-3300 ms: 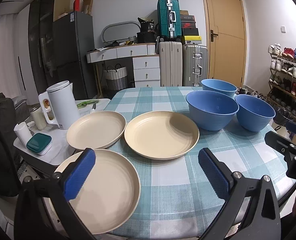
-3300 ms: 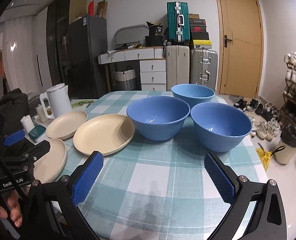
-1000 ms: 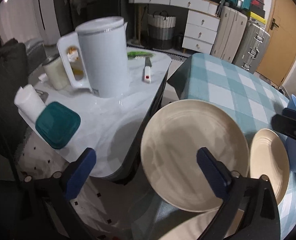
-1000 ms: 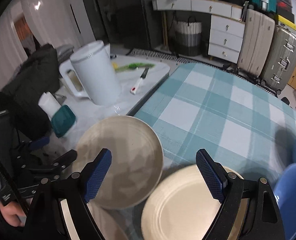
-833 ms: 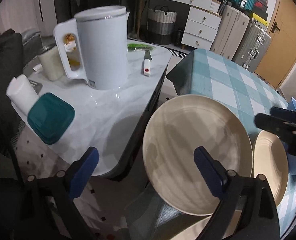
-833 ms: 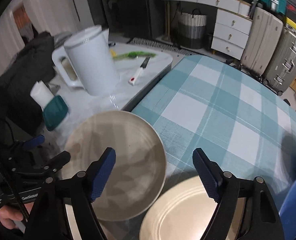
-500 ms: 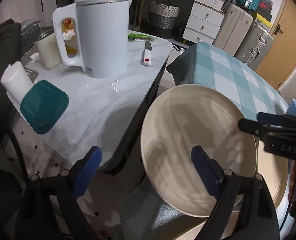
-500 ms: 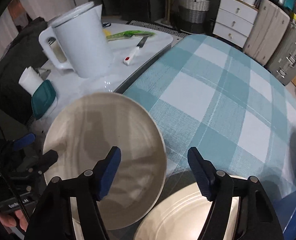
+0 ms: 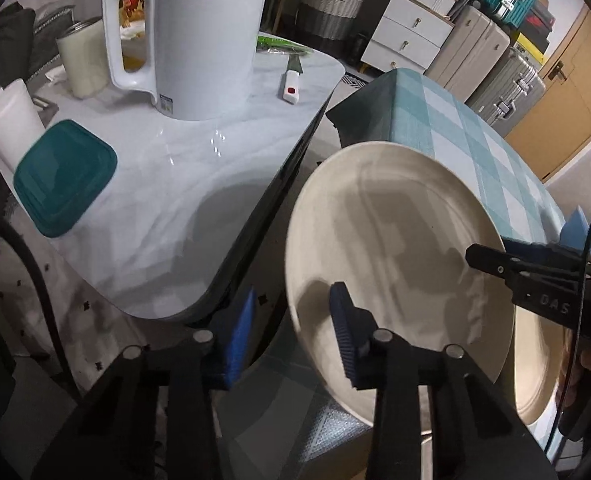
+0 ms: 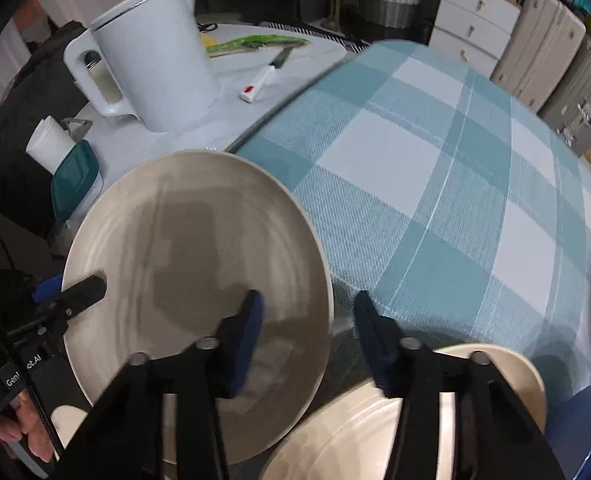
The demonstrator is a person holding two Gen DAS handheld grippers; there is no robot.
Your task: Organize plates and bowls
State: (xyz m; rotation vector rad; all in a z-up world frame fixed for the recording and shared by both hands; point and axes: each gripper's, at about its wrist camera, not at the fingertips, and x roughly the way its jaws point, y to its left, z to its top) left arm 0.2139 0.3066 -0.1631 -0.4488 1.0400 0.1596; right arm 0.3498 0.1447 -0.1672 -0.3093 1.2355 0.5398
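A cream plate [image 9: 395, 248] lies at the left edge of the checked table [image 9: 475, 136]. My left gripper [image 9: 291, 332] straddles its left rim, one pad under and one over it, with a gap still showing. My right gripper [image 10: 305, 336] straddles the plate's [image 10: 199, 260] right rim the same way. A second cream plate [image 10: 395, 420] lies just right of it, and a third [image 10: 67, 420] peeks out below left. A blue bowl's edge [image 10: 575, 432] shows at the lower right.
A white side table [image 9: 167, 184] stands left of the checked table. On it are a white kettle [image 9: 195, 32], a teal-lidded box [image 9: 63, 176], a white roll [image 9: 11, 120], a jar [image 9: 83, 56] and a knife [image 9: 291, 80]. Suitcases and drawers stand behind.
Both grippers have moved in on the plate from either side and their jaws have narrowed around its rims. The plate looks slightly raised and tilted.
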